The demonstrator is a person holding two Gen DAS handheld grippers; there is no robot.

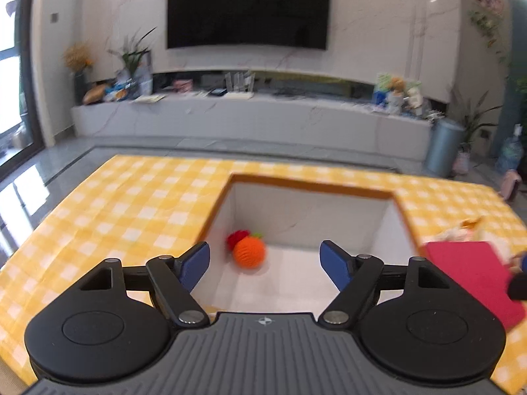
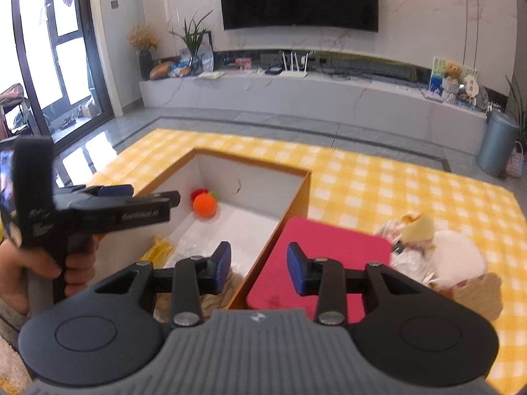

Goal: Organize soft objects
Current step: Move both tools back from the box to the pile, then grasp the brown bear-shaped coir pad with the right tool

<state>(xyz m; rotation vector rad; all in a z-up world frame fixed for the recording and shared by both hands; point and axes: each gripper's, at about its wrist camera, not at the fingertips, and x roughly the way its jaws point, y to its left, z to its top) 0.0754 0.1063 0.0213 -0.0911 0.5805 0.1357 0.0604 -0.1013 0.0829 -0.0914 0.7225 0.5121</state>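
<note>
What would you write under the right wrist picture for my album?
Open right tool hovers over a pink mat, beside a box holding an orange knitted ball.

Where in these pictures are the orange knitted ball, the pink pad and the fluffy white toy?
orange knitted ball (image 1: 249, 252): left wrist view, middle of the ball, inside the box.
pink pad (image 2: 332, 247): right wrist view, bare top face, beside the box.
fluffy white toy (image 2: 456, 256): right wrist view, its white body, on the checked cloth.
</note>
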